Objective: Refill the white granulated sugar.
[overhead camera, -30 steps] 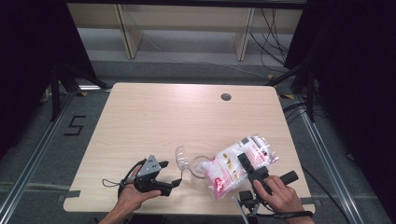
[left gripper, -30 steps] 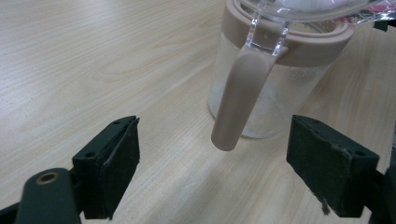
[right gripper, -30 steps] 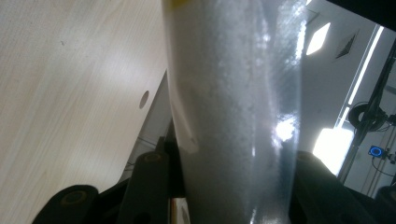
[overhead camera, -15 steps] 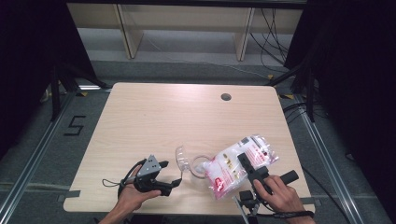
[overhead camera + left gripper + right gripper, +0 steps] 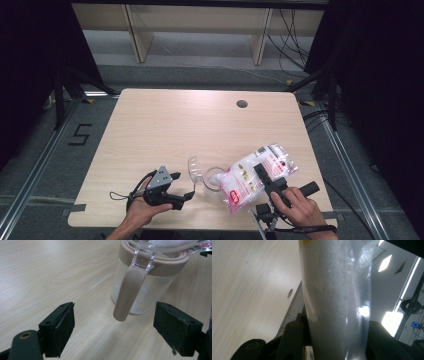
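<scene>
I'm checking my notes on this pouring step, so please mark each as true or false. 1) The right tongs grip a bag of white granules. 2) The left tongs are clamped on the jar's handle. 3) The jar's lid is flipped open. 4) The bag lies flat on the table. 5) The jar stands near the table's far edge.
1) True: the right tongs are shut on the bag.
2) False: the left tongs stand open, and the handle of the jar hangs between the jaws, untouched.
3) True: the clear lid is tipped up and back.
4) False: it is held tilted, its lower end at the jar's mouth.
5) False: it stands near the table's front edge, between the two hands.
</scene>
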{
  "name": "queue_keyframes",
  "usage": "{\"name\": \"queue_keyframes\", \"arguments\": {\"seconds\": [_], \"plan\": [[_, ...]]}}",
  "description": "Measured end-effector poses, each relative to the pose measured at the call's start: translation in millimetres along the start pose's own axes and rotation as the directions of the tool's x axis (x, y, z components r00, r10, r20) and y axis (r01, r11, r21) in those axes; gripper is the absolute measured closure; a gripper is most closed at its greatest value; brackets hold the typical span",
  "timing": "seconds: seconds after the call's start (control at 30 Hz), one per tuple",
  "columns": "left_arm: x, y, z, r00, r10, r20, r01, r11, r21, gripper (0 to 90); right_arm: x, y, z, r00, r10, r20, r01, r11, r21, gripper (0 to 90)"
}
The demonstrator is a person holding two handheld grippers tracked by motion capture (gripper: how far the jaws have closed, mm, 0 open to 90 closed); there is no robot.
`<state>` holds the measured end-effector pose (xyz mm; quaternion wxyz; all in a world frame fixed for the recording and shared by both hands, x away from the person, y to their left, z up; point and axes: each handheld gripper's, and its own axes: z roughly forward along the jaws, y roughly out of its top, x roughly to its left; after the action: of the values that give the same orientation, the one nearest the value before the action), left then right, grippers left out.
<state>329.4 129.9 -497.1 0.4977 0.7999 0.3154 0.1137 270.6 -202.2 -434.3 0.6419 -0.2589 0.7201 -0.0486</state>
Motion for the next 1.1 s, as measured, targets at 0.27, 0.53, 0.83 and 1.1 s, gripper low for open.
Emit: {"name": "queue_keyframes", "arguments": {"seconds": [0.27, 0.53, 0.83, 1.1], "plan": [[0.0, 0.1, 0.1, 1.0, 0.0, 0.0, 0.0, 1.0, -0.001, 16.8, -0.7, -0.1, 0.1, 0.9999, 0.01, -0.008, -0.01, 1.0, -0.003, 66.4], [0.6, 0.5, 0.1, 0.9999, 0.013, 0.002, -0.013, 0.9999, -0.001, 16.9, -3.2, -0.6, 0.7, 0.9999, -0.007, -0.008, 0.007, 1.0, -0.008, 67.0], [0.1, 0.4, 0.6, 0.9999, 0.012, 0.004, -0.012, 0.9999, 0.0, 16.9, -2.6, -2.2, 0.1, 0.9999, 0.009, -0.012, -0.009, 1.0, -0.002, 67.7], [0.7, 0.5, 0.6, 0.9998, 0.019, 0.005, -0.019, 0.9998, -0.001, 16.9, -3.2, -1.7, 0.3, 0.9998, 0.009, -0.019, -0.009, 1.0, -0.005, 68.0]]}}
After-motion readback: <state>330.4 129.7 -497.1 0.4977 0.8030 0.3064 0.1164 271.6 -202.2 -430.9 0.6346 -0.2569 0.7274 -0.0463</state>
